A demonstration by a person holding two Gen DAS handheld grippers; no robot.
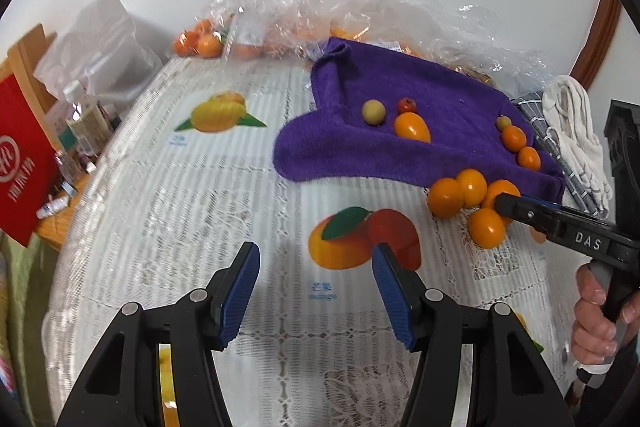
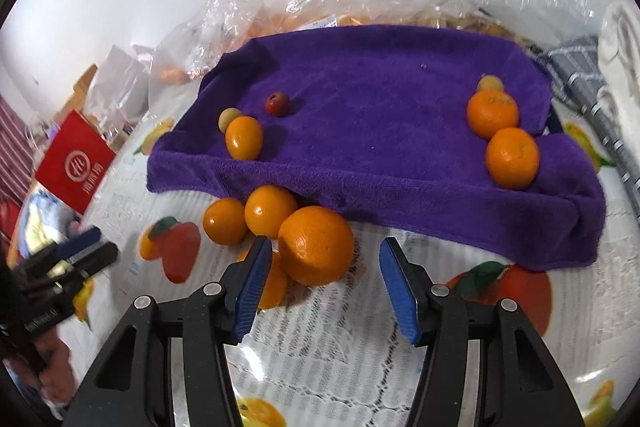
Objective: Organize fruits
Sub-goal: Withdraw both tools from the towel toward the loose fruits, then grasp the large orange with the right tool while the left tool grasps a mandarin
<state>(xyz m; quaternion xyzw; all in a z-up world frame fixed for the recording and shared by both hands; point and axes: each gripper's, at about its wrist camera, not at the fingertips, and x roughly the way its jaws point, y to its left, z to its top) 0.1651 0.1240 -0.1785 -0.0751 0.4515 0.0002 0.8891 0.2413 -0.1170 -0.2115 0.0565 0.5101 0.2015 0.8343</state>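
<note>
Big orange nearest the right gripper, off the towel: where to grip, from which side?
Grip the big orange across its widest middle, coming from the near side along the tablecloth. The open right gripper already faces it. It is round, so any axis would do, but another orange touches its far left, and one lies near-left behind the left finger; its right side is free.

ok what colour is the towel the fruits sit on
Purple towel, clearest in the right wrist view.

The right gripper (image 2: 322, 287) is hovering with jaws standing wide apart around a big orange (image 2: 316, 245). Three more oranges (image 2: 270, 211) are lying beside it against the purple towel (image 2: 380, 131).
</note>
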